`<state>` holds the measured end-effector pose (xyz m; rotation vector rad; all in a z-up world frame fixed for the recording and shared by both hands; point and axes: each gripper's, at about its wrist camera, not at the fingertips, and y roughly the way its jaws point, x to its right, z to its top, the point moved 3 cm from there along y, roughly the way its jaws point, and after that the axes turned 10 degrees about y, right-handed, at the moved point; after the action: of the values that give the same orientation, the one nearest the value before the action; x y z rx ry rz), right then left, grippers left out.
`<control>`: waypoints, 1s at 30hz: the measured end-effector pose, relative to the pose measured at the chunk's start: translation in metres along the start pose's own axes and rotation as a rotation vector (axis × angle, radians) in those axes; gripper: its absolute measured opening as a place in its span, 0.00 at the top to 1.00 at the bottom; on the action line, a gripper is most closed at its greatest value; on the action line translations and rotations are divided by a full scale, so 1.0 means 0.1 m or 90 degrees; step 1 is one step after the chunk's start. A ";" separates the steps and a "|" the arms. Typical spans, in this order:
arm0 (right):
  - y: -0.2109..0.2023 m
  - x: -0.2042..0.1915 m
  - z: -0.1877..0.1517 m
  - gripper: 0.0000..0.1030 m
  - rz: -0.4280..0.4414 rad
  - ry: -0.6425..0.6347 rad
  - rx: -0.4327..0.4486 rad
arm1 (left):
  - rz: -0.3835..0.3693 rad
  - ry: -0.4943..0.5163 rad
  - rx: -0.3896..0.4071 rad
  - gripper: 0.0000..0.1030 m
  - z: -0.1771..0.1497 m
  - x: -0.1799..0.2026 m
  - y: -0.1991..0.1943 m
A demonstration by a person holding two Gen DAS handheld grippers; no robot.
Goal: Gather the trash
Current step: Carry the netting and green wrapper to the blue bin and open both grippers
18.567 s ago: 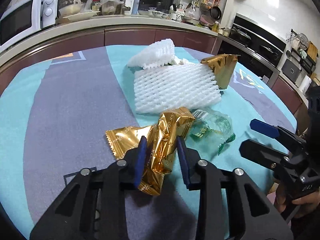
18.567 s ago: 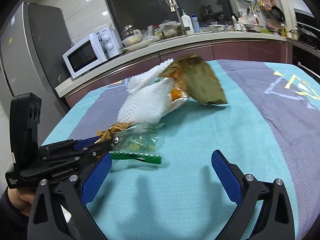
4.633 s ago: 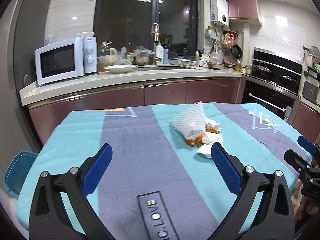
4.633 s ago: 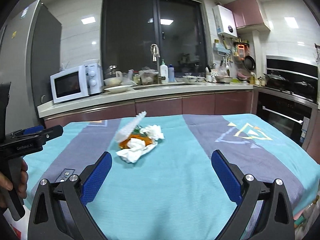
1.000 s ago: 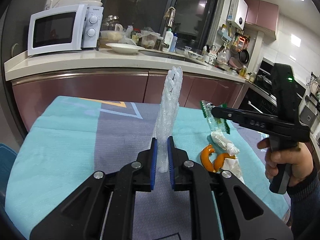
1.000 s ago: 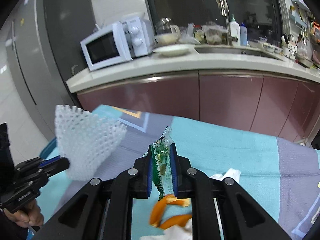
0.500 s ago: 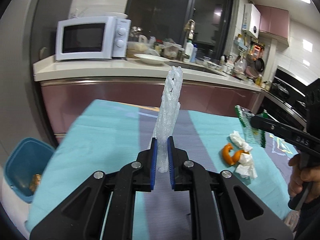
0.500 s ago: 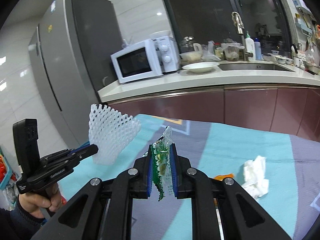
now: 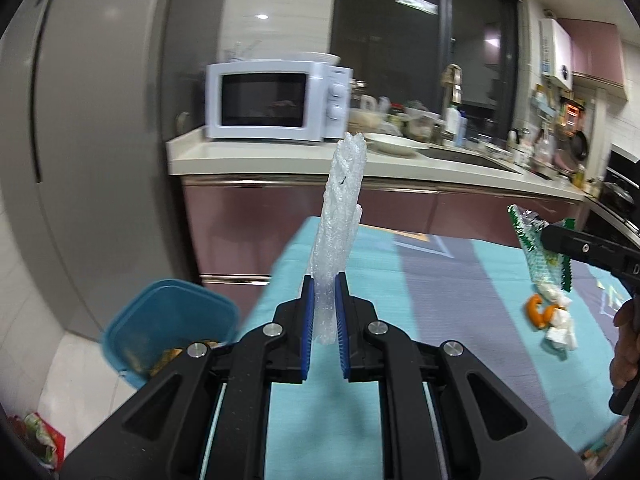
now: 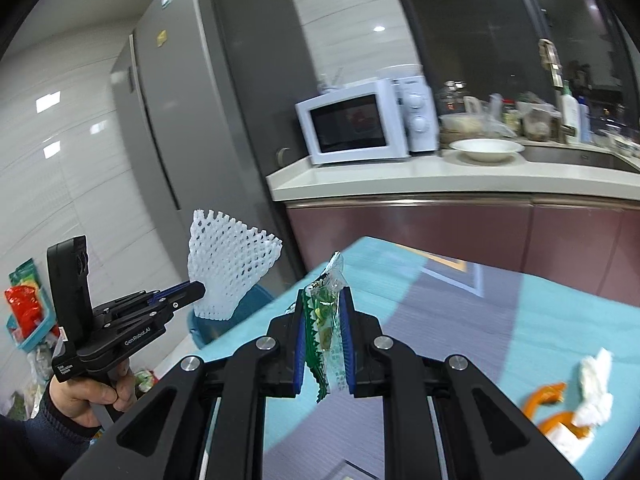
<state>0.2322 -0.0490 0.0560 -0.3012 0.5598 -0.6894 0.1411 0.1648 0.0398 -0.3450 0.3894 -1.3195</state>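
Reading "GenRobot.AI", the left gripper (image 10: 196, 291) is clamped on white foam netting (image 10: 230, 264) at nine o'clock; the green wrapper (image 10: 326, 320) is pinched by the right gripper (image 10: 324, 350). The blue bin (image 9: 168, 320) is shown openly only in the left view.

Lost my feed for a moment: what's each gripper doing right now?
Left gripper: shut on the white foam net.
Right gripper: shut on the green wrapper.

Both cams sit close behind own tool, facing down-fwd over worktop (image 9: 460, 280) edge; both share microwave (image 9: 276, 100), fridge (image 10: 224, 92), blue bin (image 9: 160, 320).
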 end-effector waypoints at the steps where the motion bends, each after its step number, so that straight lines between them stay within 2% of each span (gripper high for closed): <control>1: 0.06 -0.08 0.02 0.87 0.010 -0.007 -0.004 | 0.010 -0.003 0.000 0.90 -0.01 -0.08 -0.03; 10: 0.49 -0.58 0.13 0.87 0.064 -0.053 -0.036 | 0.093 -0.038 -0.011 0.90 -0.15 -0.85 -0.19; 14: 0.81 -0.81 0.16 0.87 0.082 -0.076 -0.064 | 0.127 -0.058 -0.027 0.90 -0.27 -1.22 -0.16; 19: 1.33 -1.06 0.12 0.87 0.108 -0.091 -0.120 | 0.150 -0.075 -0.061 0.90 -0.46 -1.55 0.01; 26: 2.17 -1.36 -0.01 0.87 0.134 -0.081 -0.214 | 0.163 -0.102 -0.117 0.89 -0.75 -1.81 0.39; 30: 2.69 -1.51 -0.17 0.87 0.110 -0.088 -0.266 | 0.170 -0.116 -0.152 0.89 -0.93 -1.97 0.63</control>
<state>0.2649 0.2486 -0.0179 -0.6771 0.5882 -0.3761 0.1127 0.3681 -0.0560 -0.5878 0.4246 -0.9732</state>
